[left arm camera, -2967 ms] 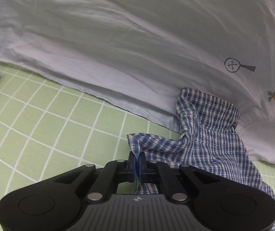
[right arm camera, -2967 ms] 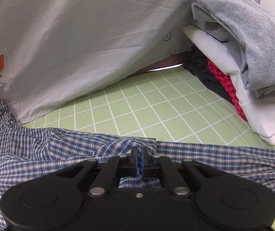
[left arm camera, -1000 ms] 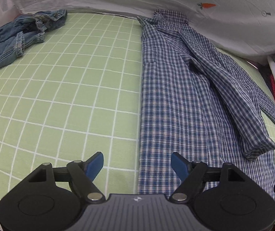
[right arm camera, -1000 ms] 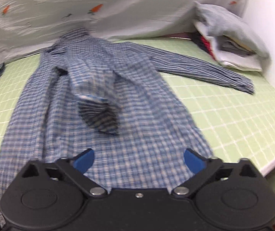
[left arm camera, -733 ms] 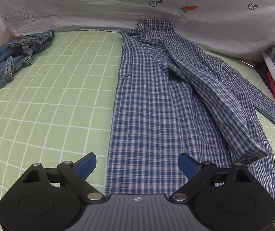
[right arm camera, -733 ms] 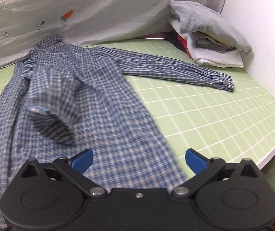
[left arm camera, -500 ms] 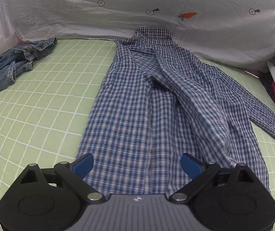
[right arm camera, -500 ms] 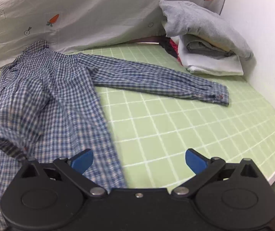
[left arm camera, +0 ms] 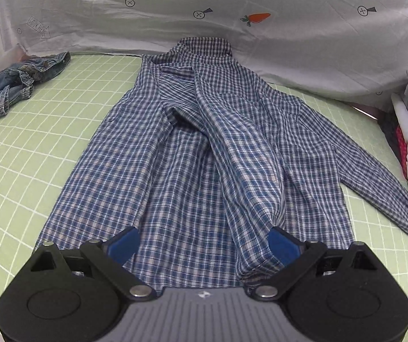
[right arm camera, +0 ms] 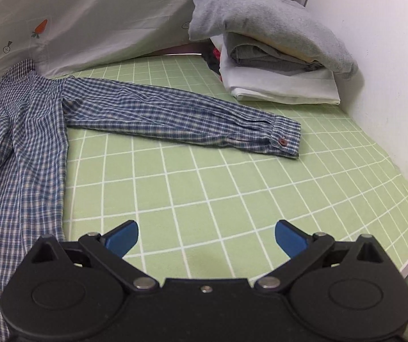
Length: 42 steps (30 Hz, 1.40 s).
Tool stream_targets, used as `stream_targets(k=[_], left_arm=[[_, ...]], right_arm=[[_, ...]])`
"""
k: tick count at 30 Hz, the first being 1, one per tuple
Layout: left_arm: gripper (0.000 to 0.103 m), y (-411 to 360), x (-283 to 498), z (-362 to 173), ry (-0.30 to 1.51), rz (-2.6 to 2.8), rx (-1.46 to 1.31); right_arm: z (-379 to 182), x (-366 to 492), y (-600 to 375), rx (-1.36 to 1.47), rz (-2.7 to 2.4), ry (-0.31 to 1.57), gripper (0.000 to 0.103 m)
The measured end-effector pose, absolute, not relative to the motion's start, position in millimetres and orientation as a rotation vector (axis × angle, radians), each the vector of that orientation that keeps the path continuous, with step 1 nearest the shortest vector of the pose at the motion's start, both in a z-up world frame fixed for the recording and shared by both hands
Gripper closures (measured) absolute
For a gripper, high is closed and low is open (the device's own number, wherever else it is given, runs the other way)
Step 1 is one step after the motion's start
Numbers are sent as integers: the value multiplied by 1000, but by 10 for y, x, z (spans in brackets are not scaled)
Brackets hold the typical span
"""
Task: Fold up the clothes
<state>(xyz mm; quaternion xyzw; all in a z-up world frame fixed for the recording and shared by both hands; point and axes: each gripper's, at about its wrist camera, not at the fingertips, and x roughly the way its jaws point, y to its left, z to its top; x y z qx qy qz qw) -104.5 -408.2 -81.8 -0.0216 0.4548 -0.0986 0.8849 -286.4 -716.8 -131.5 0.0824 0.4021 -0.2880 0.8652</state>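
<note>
I hold the left gripper wide open and empty above the shirt hem. My right gripper, equally spread and empty, faces bare sheet; the sleeve lies ahead.

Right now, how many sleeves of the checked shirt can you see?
2. One sleeve lies stretched out flat on the green mat, cuff toward the folded pile. The other sleeve is folded across the shirt's front, cuff near the open left gripper.
</note>
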Motion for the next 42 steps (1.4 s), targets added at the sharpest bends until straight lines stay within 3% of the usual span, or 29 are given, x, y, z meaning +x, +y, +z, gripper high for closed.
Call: stream_targets(k=[7,12,15,18,20,32,42], left_arm=[[6,-4189,-974,-819,967,-225,-81],[17,-4216,-952,-980,1035,-269,-124],[38,-4233,-945,-1069,1073,-298,-140],[66,-4198,-976,-1138,1098,-333,-168],[91,-4151,-983,-1154,1102,-349,-185],[96,-3340,-1074,-878,1075,-473,-431],[95,-2474,-1195,-1006,1134,-378,-539]], right_arm=[[-1364,-2916,-7313,194,-613,856,0],[-1369,-2864,-7318,203,-604,856,0],[-1374,-2828,-7266,181,-581,863,0],[-1375,-2816,-7228,178,-571,867,0],[-1374,-2806,-7193,178,-569,866,0],[-1335,-2662,-6611,162,-556,860,0],[-1309,-2537,-6011,134,-517,878,0]])
